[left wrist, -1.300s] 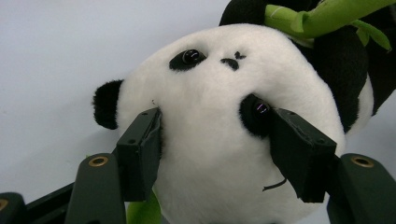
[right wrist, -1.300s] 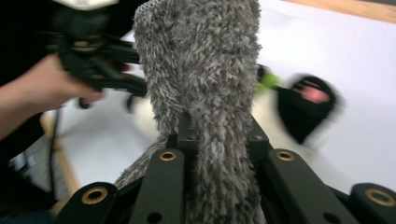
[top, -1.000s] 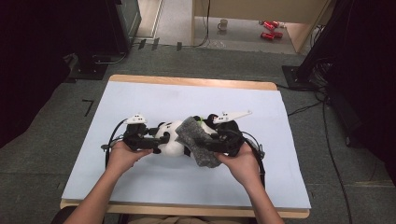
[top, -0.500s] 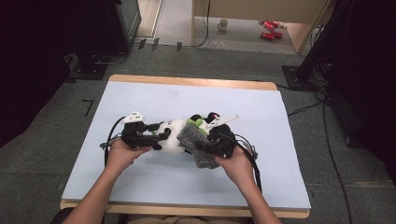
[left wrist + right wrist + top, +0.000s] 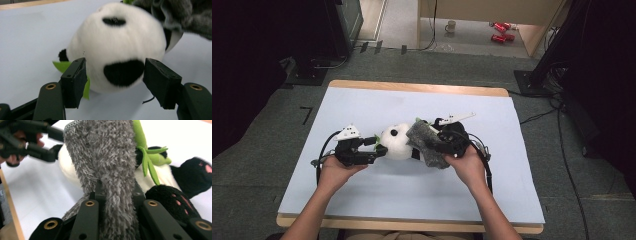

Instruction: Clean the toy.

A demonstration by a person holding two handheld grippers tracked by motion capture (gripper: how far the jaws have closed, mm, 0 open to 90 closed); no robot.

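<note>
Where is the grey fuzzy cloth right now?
In the high view, the grey cloth lies mid-table over the toy panda, pinched by the right gripper.

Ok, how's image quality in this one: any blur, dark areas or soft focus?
High view: the pale table cover is evenly lit, the room's sides fall into near black, and the toy panda reads clearly. Left gripper view: the panda's head and grey fuzzy cloth look soft, the jaws sharper. Right gripper view: the cloth is crisp, the left gripper behind blurred.
</note>
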